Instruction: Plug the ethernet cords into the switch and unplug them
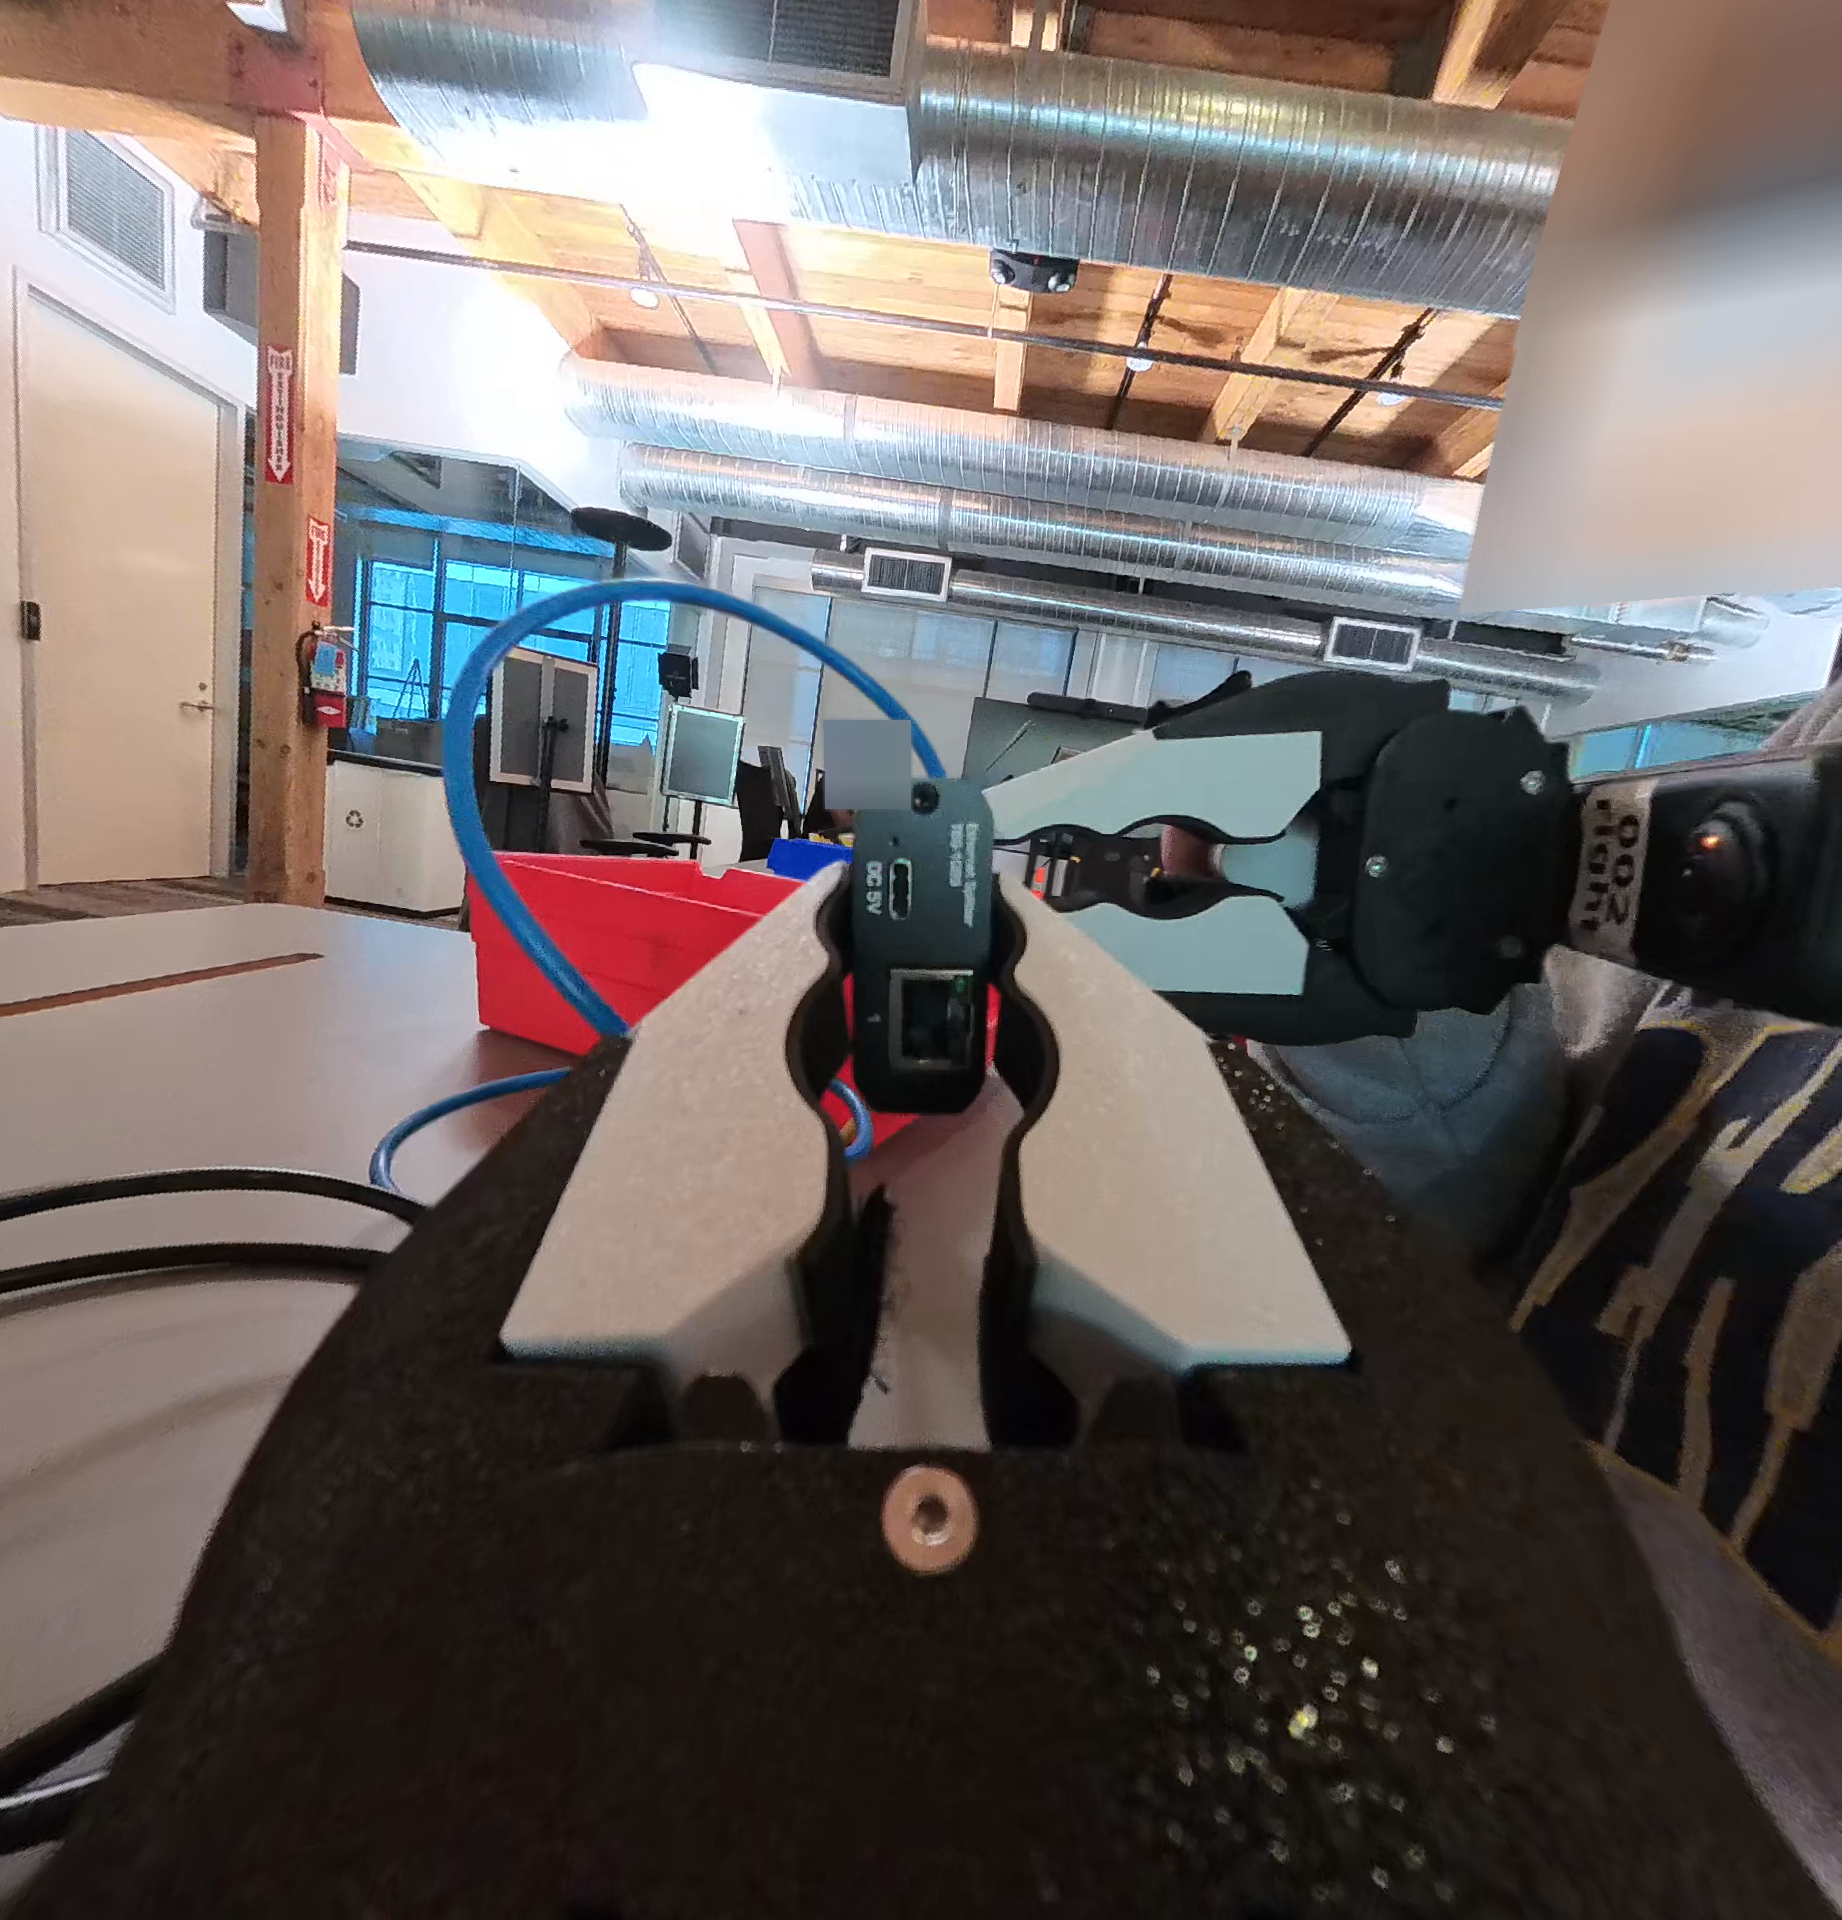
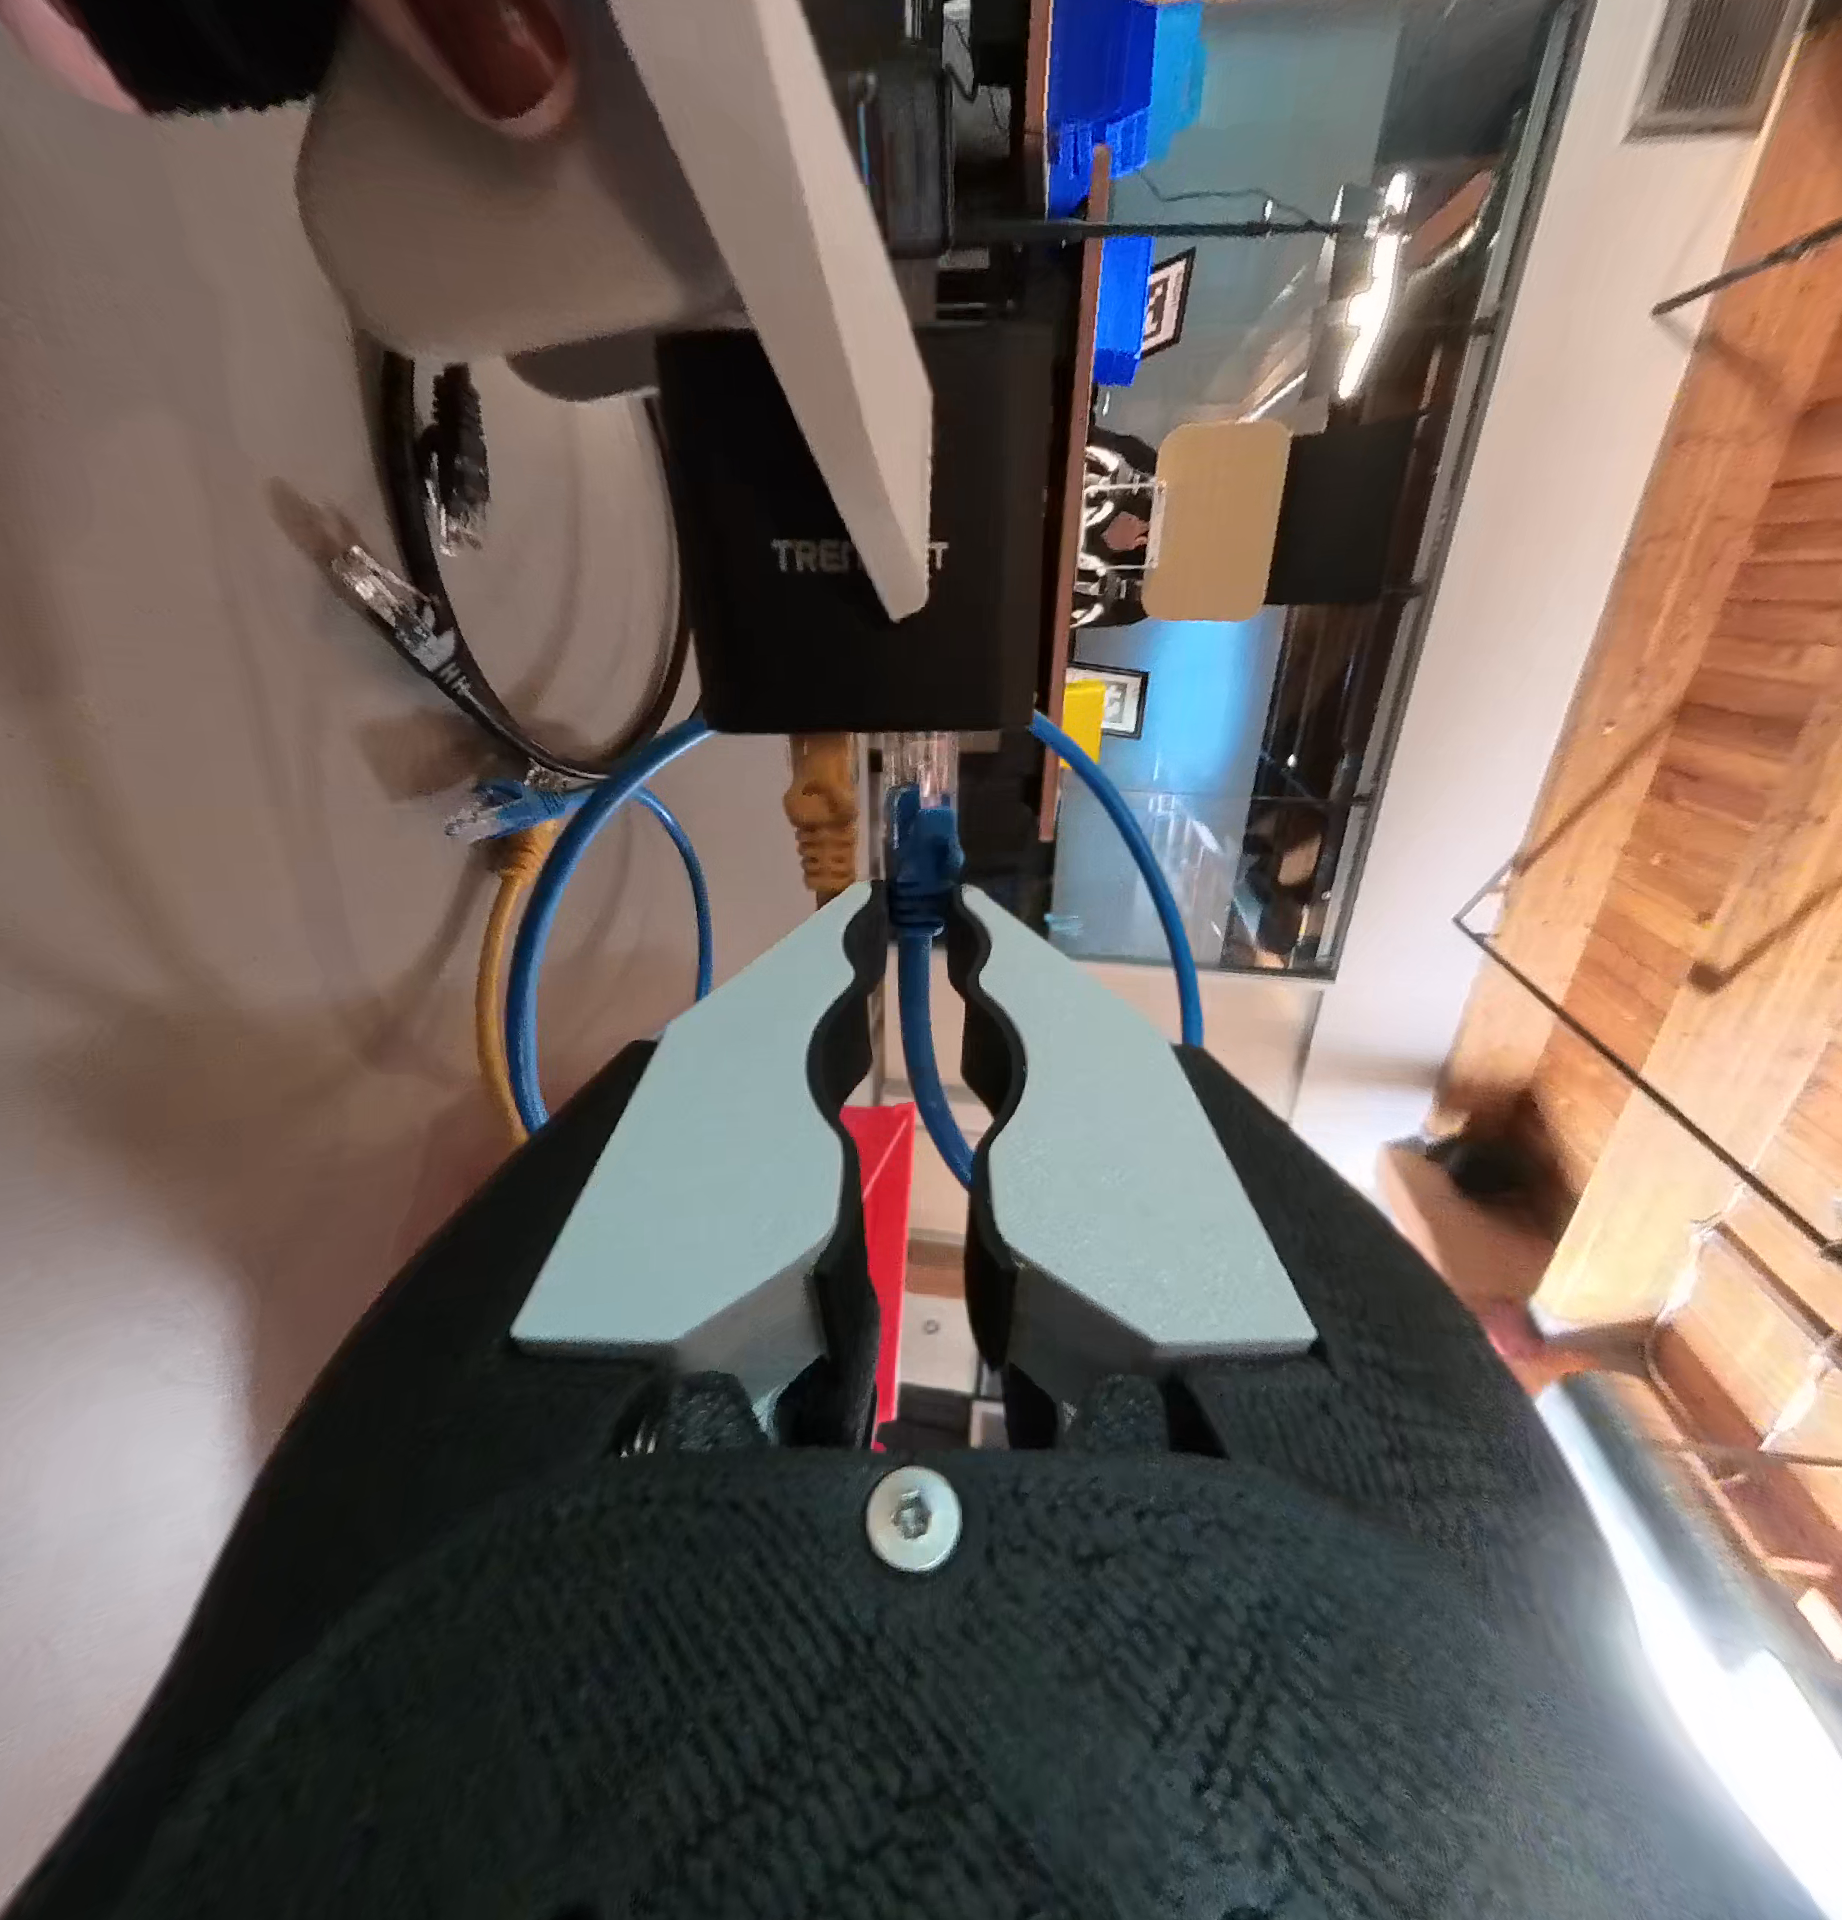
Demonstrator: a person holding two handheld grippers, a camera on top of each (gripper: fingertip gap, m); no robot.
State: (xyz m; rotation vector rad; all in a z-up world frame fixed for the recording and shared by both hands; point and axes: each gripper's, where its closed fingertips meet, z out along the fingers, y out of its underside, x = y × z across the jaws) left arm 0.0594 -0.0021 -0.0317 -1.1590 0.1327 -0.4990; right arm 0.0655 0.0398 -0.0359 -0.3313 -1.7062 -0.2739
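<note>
My left gripper (image 1: 922,904) is shut on the small black switch (image 1: 922,935) and holds it upright above the table, with one empty port facing the camera. In the right wrist view, a white finger (image 2: 823,312) of it lies across the switch (image 2: 855,623). My right gripper (image 2: 922,909) is shut on the boot of a blue ethernet cord (image 2: 922,852), whose clear plug (image 2: 922,764) sits at a port on the switch's edge. I cannot tell how deep it sits. A yellow cord (image 2: 823,821) is plugged in beside it. The right gripper (image 1: 1042,852) also shows behind the switch.
A red bin (image 1: 626,935) stands on the table behind the switch, with the blue cord's loop (image 1: 460,790) in front of it. Loose blue (image 2: 501,805) and black (image 2: 408,623) cord ends lie on the table. Black cables (image 1: 169,1195) run at the left. A person's patterned sleeve (image 1: 1675,1195) is at the right.
</note>
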